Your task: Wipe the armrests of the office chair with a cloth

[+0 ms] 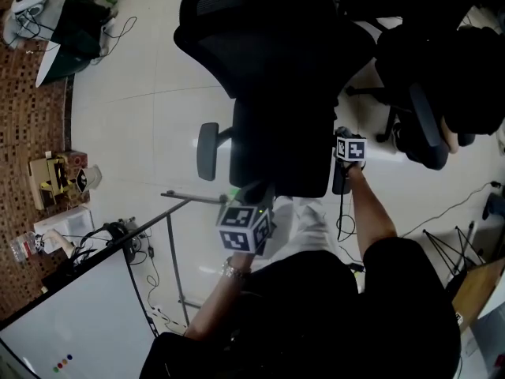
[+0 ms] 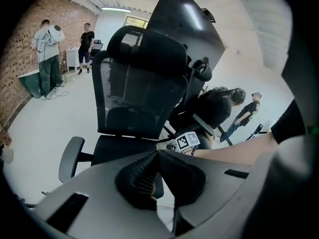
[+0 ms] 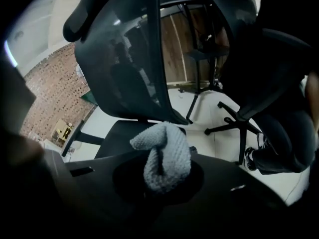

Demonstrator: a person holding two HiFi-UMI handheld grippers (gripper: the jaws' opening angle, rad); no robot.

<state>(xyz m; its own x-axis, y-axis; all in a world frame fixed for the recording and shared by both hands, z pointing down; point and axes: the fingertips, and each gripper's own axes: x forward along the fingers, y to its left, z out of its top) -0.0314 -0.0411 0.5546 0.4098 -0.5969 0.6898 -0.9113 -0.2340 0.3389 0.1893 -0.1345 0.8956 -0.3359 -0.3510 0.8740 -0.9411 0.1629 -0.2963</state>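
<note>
Head view: the black office chair [image 1: 276, 93] stands on the pale floor [image 1: 134, 133] with its back turned toward the person. The left gripper [image 1: 249, 200] hovers just behind the rear edge of the seat. The right gripper [image 1: 346, 142] is at the seat's right-hand edge, and a second chair [image 1: 430, 109] is parked close by. One padded armrest [image 1: 207, 150] juts out clear on the seat's left side with nothing on it. The other armrest is lost in the dark shapes around the right gripper.

Left gripper view: the ribbed pads [image 2: 144, 176] meet at their tips with nothing between them, so this gripper is empty. Past them are the mesh backrest [image 2: 142, 91] and the same free armrest, well apart from the jaws.

Right gripper view: the jaws are pinched on a grey terry cloth [image 3: 162, 156], which bunches up above them. The cloth hangs over the seat's right-hand edge beside the backrest. It looks to be touching nothing, though the armrest on that side is not clearly shown.

As for progress, the cloth is in hand and brought to the chair — that much is done. No picture shows it pressed on either armrest, so I judge the wiping itself is ahead, probably the right side first. The left armrest looks untouched, but whether any surface has already had a pass cannot be told.
</note>
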